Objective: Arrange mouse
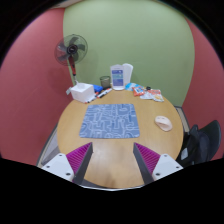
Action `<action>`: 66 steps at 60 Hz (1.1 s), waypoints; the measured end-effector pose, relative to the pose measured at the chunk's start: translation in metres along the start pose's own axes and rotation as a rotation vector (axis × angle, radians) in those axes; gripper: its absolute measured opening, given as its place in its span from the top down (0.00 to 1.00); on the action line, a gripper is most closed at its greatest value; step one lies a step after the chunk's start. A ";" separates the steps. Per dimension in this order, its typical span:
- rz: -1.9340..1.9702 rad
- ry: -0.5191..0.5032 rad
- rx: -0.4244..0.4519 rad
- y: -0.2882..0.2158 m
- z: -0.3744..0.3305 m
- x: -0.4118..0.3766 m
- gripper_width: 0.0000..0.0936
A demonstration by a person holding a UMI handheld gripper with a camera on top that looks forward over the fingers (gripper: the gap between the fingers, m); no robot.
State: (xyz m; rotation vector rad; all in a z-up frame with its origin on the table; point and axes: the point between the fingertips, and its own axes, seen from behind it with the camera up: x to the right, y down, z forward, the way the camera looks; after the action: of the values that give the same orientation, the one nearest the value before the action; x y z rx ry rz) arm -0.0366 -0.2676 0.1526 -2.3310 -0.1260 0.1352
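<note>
- The gripper (112, 165) sits nearest the camera, its two fingers spread wide with the purple pads (80, 157) facing inward and nothing held between them; only bare table shows in the gap.
- The mouse (163, 122), a small pale shape, lies on the round wooden table (70, 135) off to the right of the fingers and well ahead of them, apart from the mat.
- The patterned blue mouse mat (110, 121) lies mid-table, straight ahead of the fingers, with nothing on it.
- Beyond the mat, along the far edge, stand a white jug (118, 76), a small dark cup (104, 83) and some scattered packets (150, 94); a fan (71, 49) stands behind the table, a dark chair (205, 140) at the right.
- Judgement: this looks like the approach step, with the grasp not yet made. The next move calls for swinging right and forward to straddle the mouse, closing on its sides, then carrying it onto the mat.
</note>
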 end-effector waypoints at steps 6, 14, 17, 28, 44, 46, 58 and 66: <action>0.036 0.041 -0.009 0.022 0.038 0.067 0.11; 0.087 0.112 -0.003 0.030 0.074 0.143 0.12; 0.101 0.139 0.007 0.029 0.091 0.172 0.11; 0.125 0.226 0.036 0.013 0.149 0.251 0.12; 0.053 0.236 0.052 -0.013 0.212 0.294 0.11; 0.049 0.229 0.058 -0.017 0.217 0.296 0.12; 0.109 0.252 0.085 -0.038 0.243 0.324 0.13; 0.112 0.248 0.109 -0.049 0.256 0.332 0.29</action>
State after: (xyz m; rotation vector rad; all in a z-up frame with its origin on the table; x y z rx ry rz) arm 0.2547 -0.0074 -0.0076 -2.2251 0.1326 -0.0903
